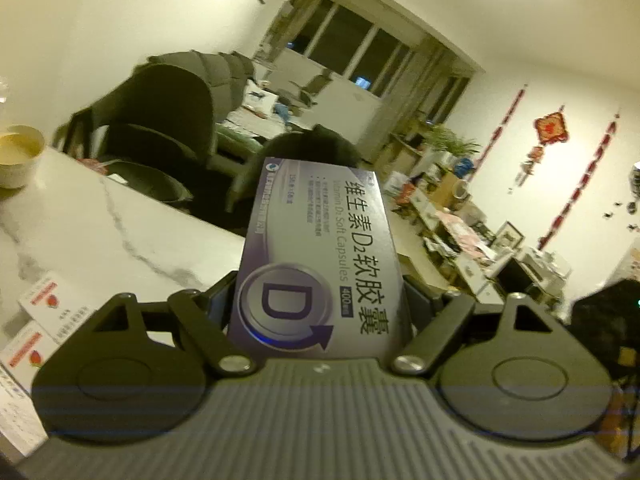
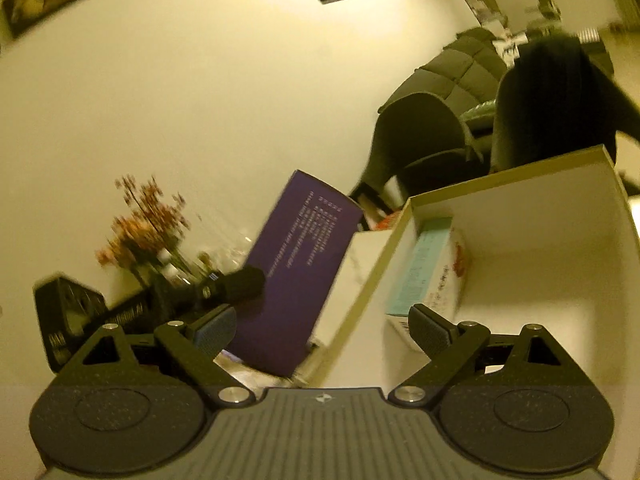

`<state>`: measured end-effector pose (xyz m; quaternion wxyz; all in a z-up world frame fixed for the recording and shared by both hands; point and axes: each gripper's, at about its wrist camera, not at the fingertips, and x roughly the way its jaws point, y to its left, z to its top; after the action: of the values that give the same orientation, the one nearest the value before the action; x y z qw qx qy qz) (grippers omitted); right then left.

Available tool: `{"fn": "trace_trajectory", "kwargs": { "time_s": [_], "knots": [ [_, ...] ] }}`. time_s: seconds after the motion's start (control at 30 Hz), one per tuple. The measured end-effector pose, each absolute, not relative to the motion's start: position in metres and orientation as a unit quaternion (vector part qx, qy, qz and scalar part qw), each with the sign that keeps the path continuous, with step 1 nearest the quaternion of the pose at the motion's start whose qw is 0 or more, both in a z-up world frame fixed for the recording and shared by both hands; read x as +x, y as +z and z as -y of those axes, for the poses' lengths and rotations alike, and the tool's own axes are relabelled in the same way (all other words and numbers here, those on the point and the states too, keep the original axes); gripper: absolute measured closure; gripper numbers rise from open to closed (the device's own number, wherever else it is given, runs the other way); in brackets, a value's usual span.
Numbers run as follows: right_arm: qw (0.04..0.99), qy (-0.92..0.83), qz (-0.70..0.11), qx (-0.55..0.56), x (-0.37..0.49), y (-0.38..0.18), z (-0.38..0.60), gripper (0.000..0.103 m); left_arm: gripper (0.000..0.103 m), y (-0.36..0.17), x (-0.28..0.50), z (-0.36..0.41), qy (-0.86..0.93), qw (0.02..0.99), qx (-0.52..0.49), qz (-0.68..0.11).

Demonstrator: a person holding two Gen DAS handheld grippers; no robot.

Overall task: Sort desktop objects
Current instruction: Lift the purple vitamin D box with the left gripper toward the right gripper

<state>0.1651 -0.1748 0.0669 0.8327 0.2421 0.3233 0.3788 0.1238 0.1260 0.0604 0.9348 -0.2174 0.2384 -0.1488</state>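
Observation:
A purple-and-white vitamin D2 capsule box (image 1: pixel 320 256) stands lengthwise between the fingers of my left gripper (image 1: pixel 320 300), which is shut on its sides above the marble table (image 1: pixel 100 232). In the right wrist view the same box shows its purple back (image 2: pixel 296 280), with a left finger (image 2: pixel 240 284) pressed on its edge. My right gripper (image 2: pixel 322 330) is open, and its pads touch nothing. Just right of the purple box stands an open white storage box (image 2: pixel 520 208) with a cream rim. A teal-and-white medicine box (image 2: pixel 432 272) leans inside it.
Two white medicine boxes with red marks (image 1: pixel 44 312) lie at the table's near left. A bowl of pale liquid (image 1: pixel 18 152) sits at the far left. Dark chairs (image 1: pixel 160 128) stand behind the table. A vase of dried flowers (image 2: pixel 144 232) is by the wall.

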Motion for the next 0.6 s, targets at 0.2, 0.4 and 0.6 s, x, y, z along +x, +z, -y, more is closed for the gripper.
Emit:
{"fn": "trace_trajectory", "kwargs": {
  "time_s": [0.2,0.4,0.6],
  "knots": [
    [0.795,0.394,-0.333,0.319,0.174,0.061,0.19,0.009,0.02,0.056,0.127,-0.116,-0.19,0.924,-0.224,-0.243],
    [0.776,0.393,-0.338,0.359,0.179,0.054,0.199,0.009,0.02,0.053,0.131,-0.11,-0.206,0.919,-0.225,-0.248],
    [0.762,0.389,-0.342,0.389,0.182,0.048,0.208,0.01,0.02,0.047,0.133,-0.101,-0.22,0.915,-0.218,-0.257]
  ]
}}
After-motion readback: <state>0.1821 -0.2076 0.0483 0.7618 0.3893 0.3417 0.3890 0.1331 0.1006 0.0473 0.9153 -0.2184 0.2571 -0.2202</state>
